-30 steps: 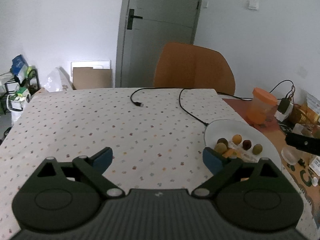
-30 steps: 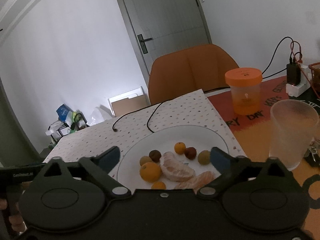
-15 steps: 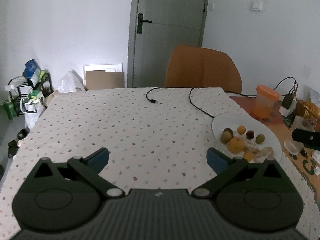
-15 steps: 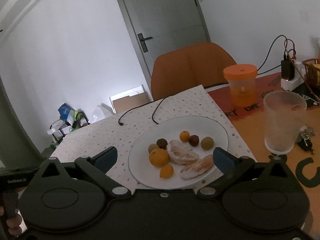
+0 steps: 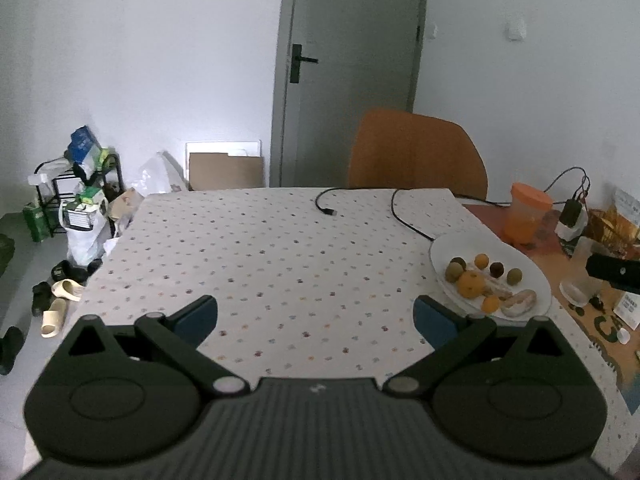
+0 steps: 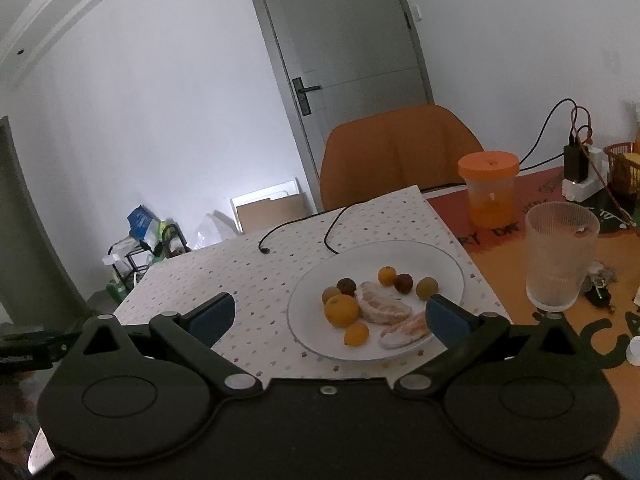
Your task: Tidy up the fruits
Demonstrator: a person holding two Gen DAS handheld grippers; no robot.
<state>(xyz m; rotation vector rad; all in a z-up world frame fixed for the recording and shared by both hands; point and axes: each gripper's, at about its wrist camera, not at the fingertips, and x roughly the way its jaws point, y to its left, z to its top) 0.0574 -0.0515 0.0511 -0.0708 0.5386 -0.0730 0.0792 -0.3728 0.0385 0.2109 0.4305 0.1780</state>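
One round white plate on the dotted-cloth table carries eight pieces: one large orange, two small oranges, three brown-green round fruits, one dark red fruit and peeled citrus segments. My right claw hangs released over the plate's near rim. My left claw is released above bare cloth, the plate at its 2 o'clock. One ribbed clear glass stands near the plate at 3 o'clock.
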